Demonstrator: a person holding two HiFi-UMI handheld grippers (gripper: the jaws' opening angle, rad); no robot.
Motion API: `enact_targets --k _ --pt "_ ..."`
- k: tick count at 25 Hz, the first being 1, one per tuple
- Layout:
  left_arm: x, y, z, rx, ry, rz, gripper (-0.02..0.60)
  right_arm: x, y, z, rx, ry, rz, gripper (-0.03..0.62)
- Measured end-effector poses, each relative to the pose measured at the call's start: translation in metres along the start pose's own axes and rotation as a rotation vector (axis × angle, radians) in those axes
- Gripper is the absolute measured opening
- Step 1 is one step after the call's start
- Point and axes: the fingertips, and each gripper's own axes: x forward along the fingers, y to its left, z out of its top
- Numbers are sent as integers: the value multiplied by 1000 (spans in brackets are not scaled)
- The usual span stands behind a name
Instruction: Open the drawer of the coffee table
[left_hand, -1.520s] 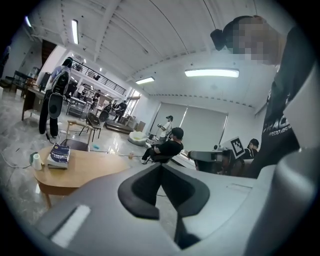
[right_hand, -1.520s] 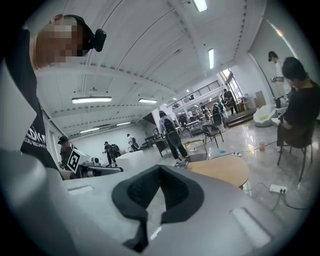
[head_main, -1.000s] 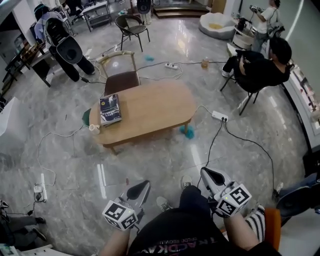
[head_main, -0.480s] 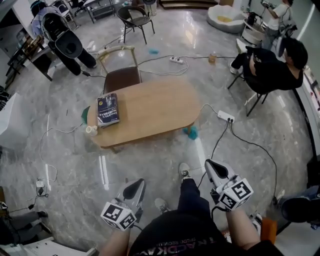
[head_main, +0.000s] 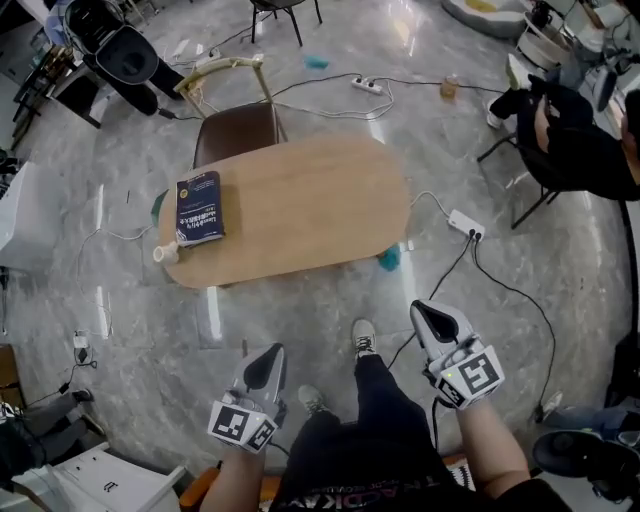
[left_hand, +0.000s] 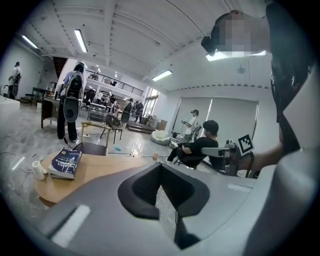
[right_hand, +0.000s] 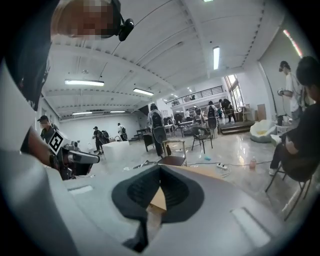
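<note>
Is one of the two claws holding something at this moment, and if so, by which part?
Nothing is held. The left claw and the right claw are both shut and empty, and neither touches the coffee table.

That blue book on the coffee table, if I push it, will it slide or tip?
Probably slide: the book lies flat on the smooth wooden table. It looks thick, so likely stiff and fairly heavy. It sits near the table's end, so a shove might send it off.
</note>
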Motion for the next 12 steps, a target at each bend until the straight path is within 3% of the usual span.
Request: enact_targets --k 5,12 --pt "41 19 -12 -31 15 30 6 33 -35 -19 13 29 10 3" --pt "62 50 -54 -22 63 11 6 64 -42 -62 63 44 -13 32"
